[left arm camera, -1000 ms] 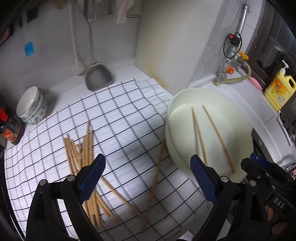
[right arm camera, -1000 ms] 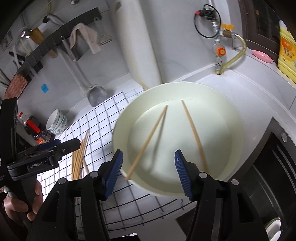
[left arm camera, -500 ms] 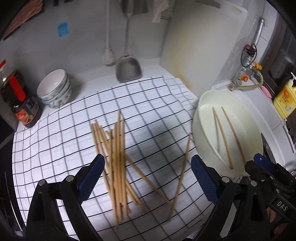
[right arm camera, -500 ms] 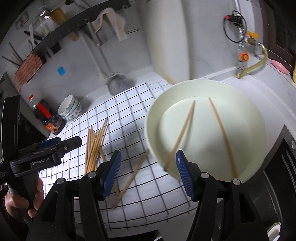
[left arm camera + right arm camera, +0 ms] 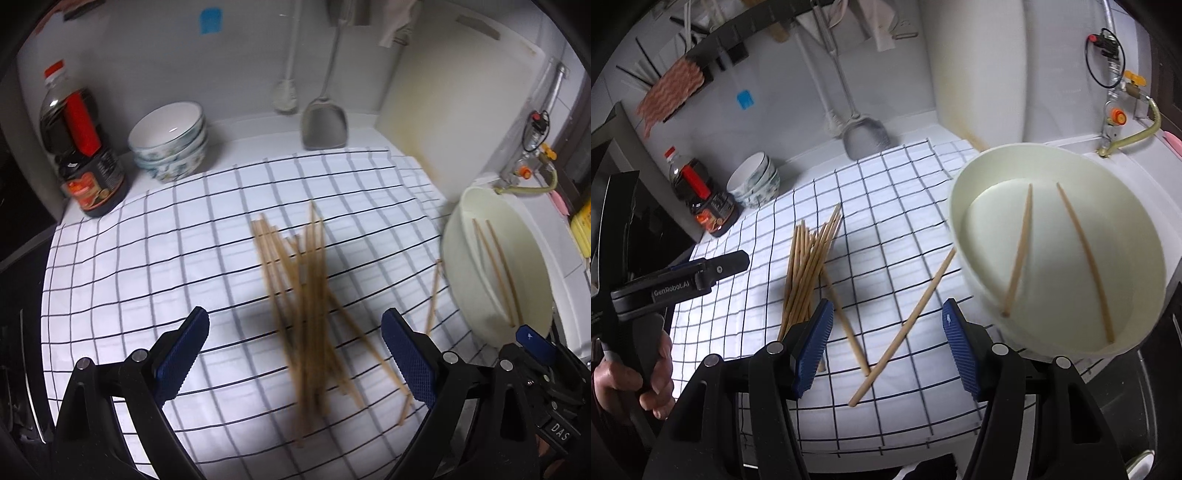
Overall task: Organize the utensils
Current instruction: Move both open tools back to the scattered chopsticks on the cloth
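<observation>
A pile of wooden chopsticks [image 5: 306, 295] lies on the checked cloth [image 5: 147, 258]; it also shows in the right wrist view [image 5: 809, 269]. A cream basin [image 5: 964, 236] at the right holds two chopsticks [image 5: 1082, 254]; the basin also shows in the left wrist view [image 5: 458, 266]. One loose chopstick [image 5: 905, 328] lies on the cloth beside the basin. My left gripper [image 5: 295, 350] is open and empty above the pile. My right gripper [image 5: 886, 343] is open and empty above the loose chopstick.
A dark sauce bottle [image 5: 81, 147] and stacked bowls [image 5: 170, 140] stand at the back left. A metal spatula [image 5: 325, 122] hangs on the wall. A white cutting board [image 5: 454, 92] leans at the back right. A gas valve with hose [image 5: 1123, 122] is behind the basin.
Both grippers have swung left from the basin toward the cloth. The chopstick pile now sits between the left gripper's fingers; the basin has shifted to the right edge.
</observation>
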The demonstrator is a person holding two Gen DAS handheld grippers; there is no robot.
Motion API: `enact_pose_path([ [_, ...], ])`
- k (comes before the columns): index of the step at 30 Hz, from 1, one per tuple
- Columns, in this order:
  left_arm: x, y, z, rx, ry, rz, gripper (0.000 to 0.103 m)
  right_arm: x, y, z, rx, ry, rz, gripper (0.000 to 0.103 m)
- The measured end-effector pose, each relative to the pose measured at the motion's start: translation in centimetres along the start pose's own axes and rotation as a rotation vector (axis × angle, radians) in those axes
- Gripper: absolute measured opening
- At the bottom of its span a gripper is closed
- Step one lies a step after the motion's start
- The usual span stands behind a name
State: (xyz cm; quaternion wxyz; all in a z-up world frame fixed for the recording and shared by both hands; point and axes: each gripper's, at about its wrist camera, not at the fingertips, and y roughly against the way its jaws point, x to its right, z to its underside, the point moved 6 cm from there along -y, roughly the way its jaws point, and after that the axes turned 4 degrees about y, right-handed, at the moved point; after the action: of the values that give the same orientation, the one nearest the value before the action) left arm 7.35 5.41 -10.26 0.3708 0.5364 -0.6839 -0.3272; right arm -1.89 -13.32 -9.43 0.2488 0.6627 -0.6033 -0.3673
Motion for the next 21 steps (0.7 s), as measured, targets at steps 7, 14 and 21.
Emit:
enact_pose_path([
  [7, -2.8, -2.4, 1.8, -0.047, 0.020, -0.021, 0.092, -1.8, -2.2, 2.0, -0.036, 0.036, 0.009, 0.059],
  [14, -3.5, -4.7, 3.0, -0.062, 0.006, -0.024, 0.092, -1.1, -4.2, 3.3, -0.057, -0.022, 0.055, 0.061],
  [21, -3.0, -6.7, 3.9, -0.065, -0.026, -0.024, 0.092, -0.5, -6.1, 4.0, -0.073, -0.046, 0.095, 0.061],
])
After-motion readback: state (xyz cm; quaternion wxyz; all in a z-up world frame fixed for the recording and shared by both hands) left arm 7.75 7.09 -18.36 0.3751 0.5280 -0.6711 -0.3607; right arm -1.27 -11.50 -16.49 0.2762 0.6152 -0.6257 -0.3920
